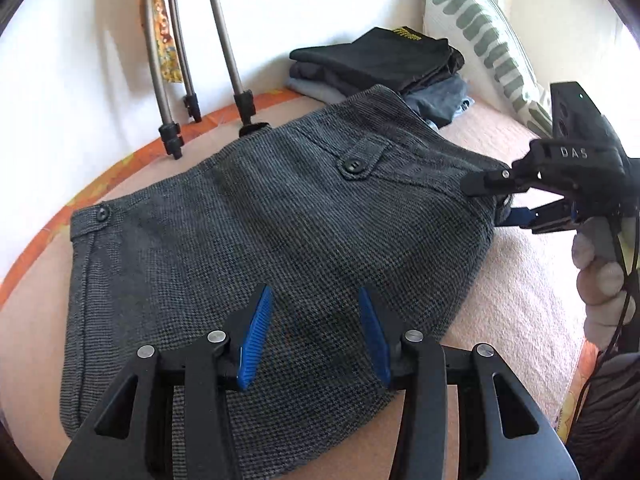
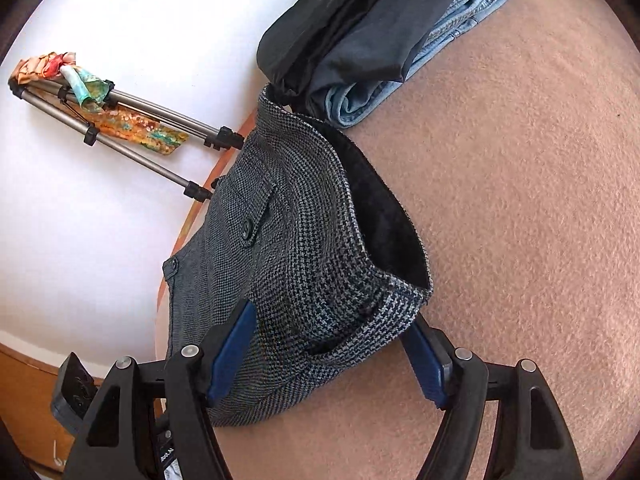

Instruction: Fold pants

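Grey houndstooth pants (image 1: 280,240) lie folded on a pink bedspread (image 1: 520,288), their buttoned pocket flaps facing up. My left gripper (image 1: 316,336) is open just above the near part of the fabric, with nothing pinched between its blue pads. At the right edge of the left wrist view, my right gripper (image 1: 496,200) straddles the waistband corner. In the right wrist view the pants (image 2: 304,248) show their dark lining at the open waist. That corner lies between the spread fingers of the right gripper (image 2: 330,356), and the pads do not press on it.
A stack of folded dark clothes and jeans (image 1: 384,64) (image 2: 380,32) sits just beyond the pants. Tripod legs (image 1: 224,44) (image 2: 152,120) stand against the white wall. A green-patterned pillow (image 1: 480,28) leans at the back right. A person's hand (image 1: 600,276) holds the right gripper.
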### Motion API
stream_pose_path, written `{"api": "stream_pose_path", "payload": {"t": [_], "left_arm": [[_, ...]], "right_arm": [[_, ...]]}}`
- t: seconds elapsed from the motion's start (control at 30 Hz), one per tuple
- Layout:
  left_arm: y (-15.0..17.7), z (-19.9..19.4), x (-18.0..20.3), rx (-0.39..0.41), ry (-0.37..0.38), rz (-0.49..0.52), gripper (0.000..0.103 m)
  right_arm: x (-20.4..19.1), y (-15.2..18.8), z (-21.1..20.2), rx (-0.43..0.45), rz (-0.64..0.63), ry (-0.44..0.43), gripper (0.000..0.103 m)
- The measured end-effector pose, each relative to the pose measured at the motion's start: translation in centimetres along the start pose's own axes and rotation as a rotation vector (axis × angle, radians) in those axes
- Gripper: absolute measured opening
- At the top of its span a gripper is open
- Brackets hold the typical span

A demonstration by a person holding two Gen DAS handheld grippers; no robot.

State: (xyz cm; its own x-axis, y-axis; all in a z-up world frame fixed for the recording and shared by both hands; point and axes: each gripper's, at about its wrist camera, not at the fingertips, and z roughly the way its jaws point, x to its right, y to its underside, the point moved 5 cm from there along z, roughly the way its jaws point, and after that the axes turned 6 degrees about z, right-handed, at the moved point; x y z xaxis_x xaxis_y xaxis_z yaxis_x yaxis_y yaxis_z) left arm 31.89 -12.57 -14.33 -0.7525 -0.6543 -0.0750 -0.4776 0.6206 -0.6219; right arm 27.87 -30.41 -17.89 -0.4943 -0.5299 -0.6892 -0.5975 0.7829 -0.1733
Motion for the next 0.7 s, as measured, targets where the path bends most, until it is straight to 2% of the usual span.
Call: {"api": "stream_pose_path", "payload": {"t": [0.1,0.17,0.23,0.3,0.4,0.5,0.6,0.7], "left_arm": [[-1.7,1.2,-2.0,-0.006,-0.069,-0.036,0.044],[-2.5,2.6,-2.7,-0.020,-0.109,-0.046,0.044],[-3.0,3.9,-3.0,-0.023,-0.115,-0.070,0.044],[-3.4,5.2,-3.1,-0.026,-0.164,-0.067,0.044],[-3.0,7.3,-2.7,-0.074,-0.197,-0.053,0.044],[-3.0,7.3,-2.3,-0.035,-0.229,-0.026,0.044],[-2.8,6.4,-2.8,-0.032,-0.204,-0.057,0.044],[-2.3,4.1,-3.1,0.012,-0.170,-0.115,0.044]], "right_arm": [[-0.5,-0.2,0.2,0.036,-0.014,0.028,0.070],[-0.8,-0.4,0.6,0.064,-0.027,0.051,0.059],[-0.7,-0.5,0.6,0.084,-0.027,0.053,0.052],[-0.6,-0.6,0.4,0.099,-0.027,0.059,0.042],[-0.8,-0.5,-0.1,0.130,-0.051,0.064,0.031],[-1.8,-0.4,-0.9,0.160,-0.111,0.073,0.028],[-3.2,-0.2,-1.7,0.192,-0.172,0.079,0.026],[-4.6,-0.3,-2.5,0.216,-0.211,0.069,0.026]]}}
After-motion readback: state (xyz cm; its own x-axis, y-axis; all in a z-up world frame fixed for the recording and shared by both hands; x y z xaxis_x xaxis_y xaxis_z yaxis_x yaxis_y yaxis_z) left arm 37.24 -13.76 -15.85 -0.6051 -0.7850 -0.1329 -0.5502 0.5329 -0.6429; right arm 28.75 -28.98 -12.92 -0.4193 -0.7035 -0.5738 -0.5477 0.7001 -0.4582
